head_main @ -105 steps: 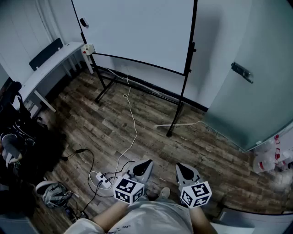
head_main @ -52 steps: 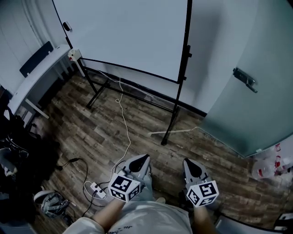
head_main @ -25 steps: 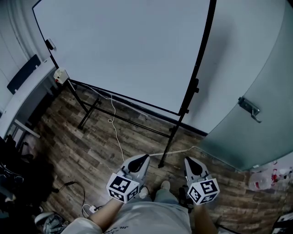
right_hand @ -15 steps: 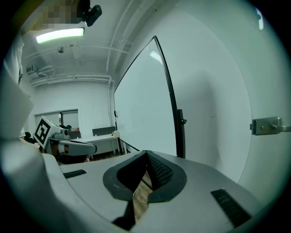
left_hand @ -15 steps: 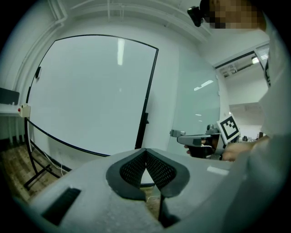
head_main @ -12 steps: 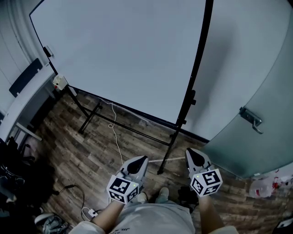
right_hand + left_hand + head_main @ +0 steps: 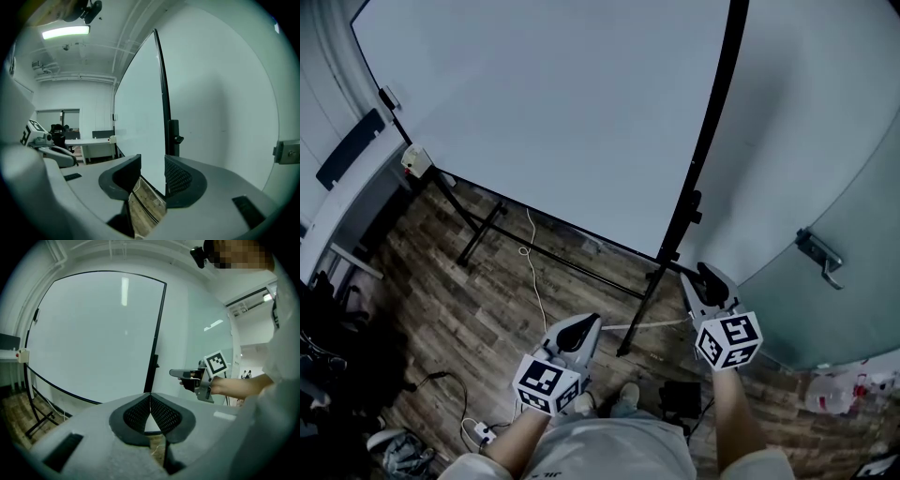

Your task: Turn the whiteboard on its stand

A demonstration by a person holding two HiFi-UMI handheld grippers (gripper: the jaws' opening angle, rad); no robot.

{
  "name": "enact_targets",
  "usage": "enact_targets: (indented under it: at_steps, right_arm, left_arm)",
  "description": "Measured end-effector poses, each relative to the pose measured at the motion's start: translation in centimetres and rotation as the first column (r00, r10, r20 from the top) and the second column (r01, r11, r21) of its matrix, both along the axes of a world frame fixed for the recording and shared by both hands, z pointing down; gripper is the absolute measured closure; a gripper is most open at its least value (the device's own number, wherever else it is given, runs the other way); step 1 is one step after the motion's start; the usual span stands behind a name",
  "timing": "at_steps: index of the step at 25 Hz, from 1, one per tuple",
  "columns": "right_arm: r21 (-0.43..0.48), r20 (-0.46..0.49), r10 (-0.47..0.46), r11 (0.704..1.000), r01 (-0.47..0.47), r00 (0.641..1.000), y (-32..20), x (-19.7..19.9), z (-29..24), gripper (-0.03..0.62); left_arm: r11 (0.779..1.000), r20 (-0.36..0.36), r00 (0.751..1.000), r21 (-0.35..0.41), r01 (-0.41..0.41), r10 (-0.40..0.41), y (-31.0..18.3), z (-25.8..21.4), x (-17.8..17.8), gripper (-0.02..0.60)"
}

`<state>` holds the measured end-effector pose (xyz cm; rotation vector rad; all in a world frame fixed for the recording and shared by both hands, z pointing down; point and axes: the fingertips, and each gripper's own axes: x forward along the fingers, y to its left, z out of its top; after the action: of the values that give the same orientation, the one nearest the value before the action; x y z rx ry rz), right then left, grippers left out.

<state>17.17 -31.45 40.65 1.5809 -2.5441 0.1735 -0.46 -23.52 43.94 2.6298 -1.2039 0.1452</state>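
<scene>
My right tongs (image 7: 709, 276), jaws just been opening, nothing between them yet, near side post (image 7: 713, 122) of whiteboard (image 7: 544, 112). Left tongs (image 7: 584, 323) closed, empty. Risk: I pinch off-centre and slip, and the stand (image 7: 639, 314) skids onto the floor cable (image 7: 531, 272).

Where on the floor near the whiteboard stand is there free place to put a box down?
Free: the wooden floor between the stand's left foot and the white cable, and the patch from that cable to the stand's right foot. Crowded: the lower left, with dark bags and a power strip.
</scene>
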Motion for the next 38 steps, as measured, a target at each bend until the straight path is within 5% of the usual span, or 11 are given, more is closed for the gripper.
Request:
enact_targets:
  at_steps: [14, 38]
  right_arm:
    - [-0.047, -0.060, -0.063, 0.997, 0.060, 0.996, -10.9, 0.6, 3.1, 0.359]
    - [-0.097, -0.071, -0.151, 0.985, 0.143, 0.986, -13.5, -1.9, 3.6, 0.416]
  left_arm:
    - [0.996, 0.049, 0.997, -0.066, 0.067, -0.064, -0.2, 2.4, -1.4, 0.571]
    - [0.988, 0.037, 0.991, -0.086, 0.131, -0.129, 0.8, 3.5, -3.4, 0.572]
